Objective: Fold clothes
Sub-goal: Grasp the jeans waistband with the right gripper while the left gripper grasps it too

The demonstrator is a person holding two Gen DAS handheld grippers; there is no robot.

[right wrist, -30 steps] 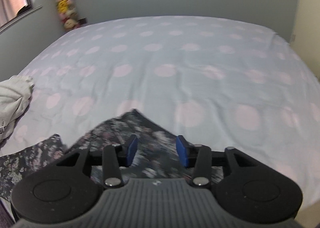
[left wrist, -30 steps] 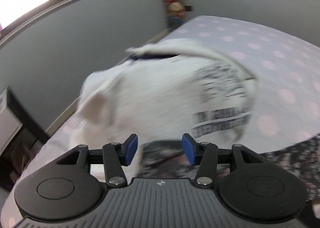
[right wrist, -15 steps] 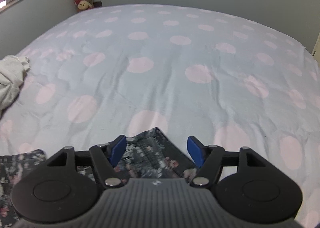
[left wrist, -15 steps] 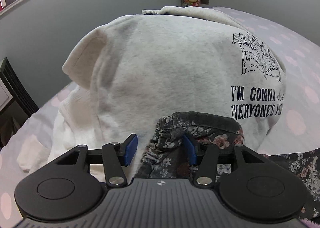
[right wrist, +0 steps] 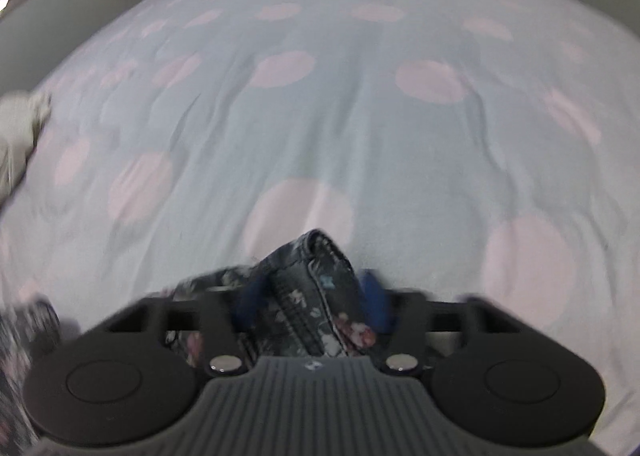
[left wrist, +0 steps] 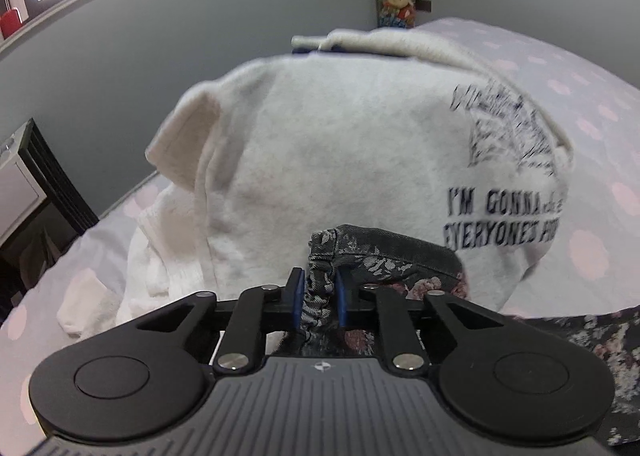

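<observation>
Dark floral garment (left wrist: 384,256) on polka-dot bed (right wrist: 360,136), beside white printed sweatshirt (left wrist: 340,160). Left claw (left wrist: 319,298) closing, pinching gathered edge. Right claw (right wrist: 312,302) closing around bunched hemmed corner. Fabric soft, light, floppy; likely best gripped at seams.

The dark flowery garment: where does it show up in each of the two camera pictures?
Left wrist view: the dark floral garment sits low in the middle, its gathered edge between the left tongs, which are closing on it, in front of the white sweatshirt.
Right wrist view: it bunches low in the middle, between the closing right tongs.
Shared landmark: the pink-spotted bedsheet.
</observation>
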